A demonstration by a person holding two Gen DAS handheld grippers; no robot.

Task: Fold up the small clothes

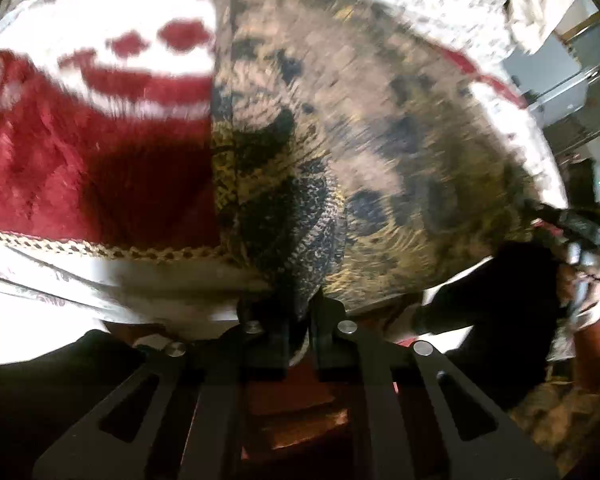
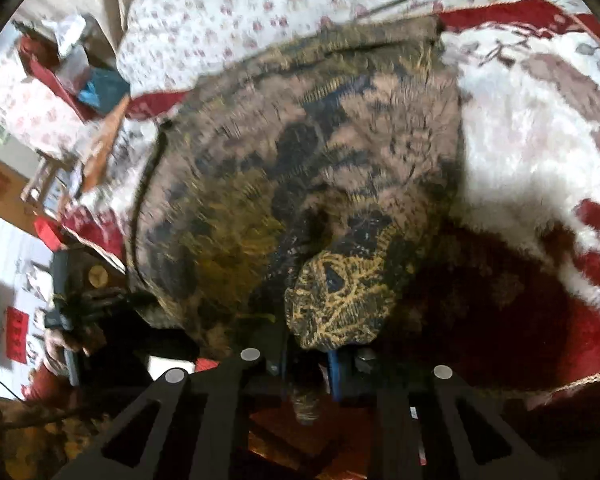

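Note:
A small knitted garment (image 1: pixel 340 152) in olive, tan and dark blue lies spread on a red and white blanket (image 1: pixel 80 152). My left gripper (image 1: pixel 298 332) is shut on its near edge, with a fold of knit pinched between the black fingers. In the right wrist view the same garment (image 2: pixel 300 184) fills the middle, blurred. My right gripper (image 2: pixel 308 364) is shut on another bunched part of its near edge, and a tuft of knit hangs down between the jaws. The other gripper (image 1: pixel 576 240) shows at the right edge of the left wrist view.
A flowered white sheet (image 2: pixel 240 20) covers the bed beyond the blanket (image 2: pixel 540 140). The bed's near edge with braided trim (image 1: pixel 60 242) runs just ahead of the left gripper. A cluttered room with furniture (image 2: pixel 40 184) lies off the bed's left side.

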